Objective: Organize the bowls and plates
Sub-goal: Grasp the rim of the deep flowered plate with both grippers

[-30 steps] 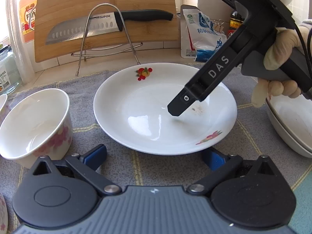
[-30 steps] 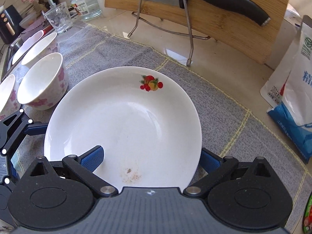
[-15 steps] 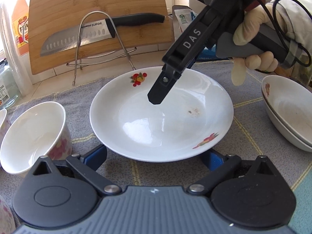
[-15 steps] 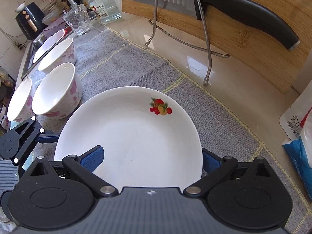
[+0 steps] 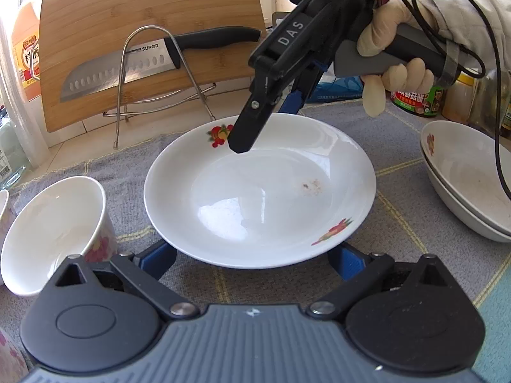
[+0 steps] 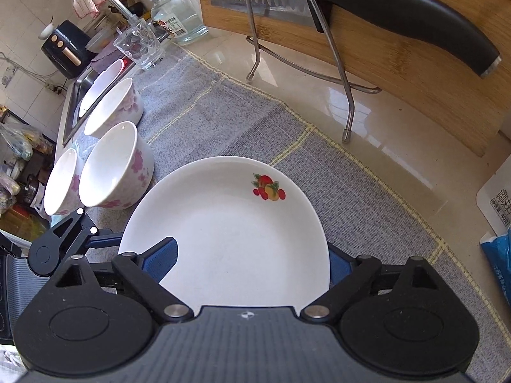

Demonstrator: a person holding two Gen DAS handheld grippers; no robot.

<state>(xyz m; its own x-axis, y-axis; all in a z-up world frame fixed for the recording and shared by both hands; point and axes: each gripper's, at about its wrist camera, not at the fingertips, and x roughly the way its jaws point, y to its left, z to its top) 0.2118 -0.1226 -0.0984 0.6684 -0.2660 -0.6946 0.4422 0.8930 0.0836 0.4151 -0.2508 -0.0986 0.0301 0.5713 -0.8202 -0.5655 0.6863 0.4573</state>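
Plate (image 5: 258, 191): glazed ceramic, stiff, slippery, breakable, moderately heavy by the look; lies on the cloth-covered tabletop, bowls (image 6: 115, 169) at its 9 o'clock in the right view. Take by the rim, best at 6 o'clock. Left gripper (image 5: 252, 260) jaws spread astride that near rim; right gripper (image 6: 252, 263) above, jaws spread, empty.

A white shallow plate with fruit prints (image 5: 258, 191) lies on the grey woven mat (image 5: 399, 210) that covers the worktop (image 6: 287, 70). Left of it stands a white bowl with pink flowers (image 5: 54, 236), and right of it two stacked white bowls (image 5: 469, 188). Behind the plate, a wire rack (image 5: 153, 76) holds a steel knife with a black handle (image 5: 159, 60) before a bamboo cutting board (image 5: 150, 9).
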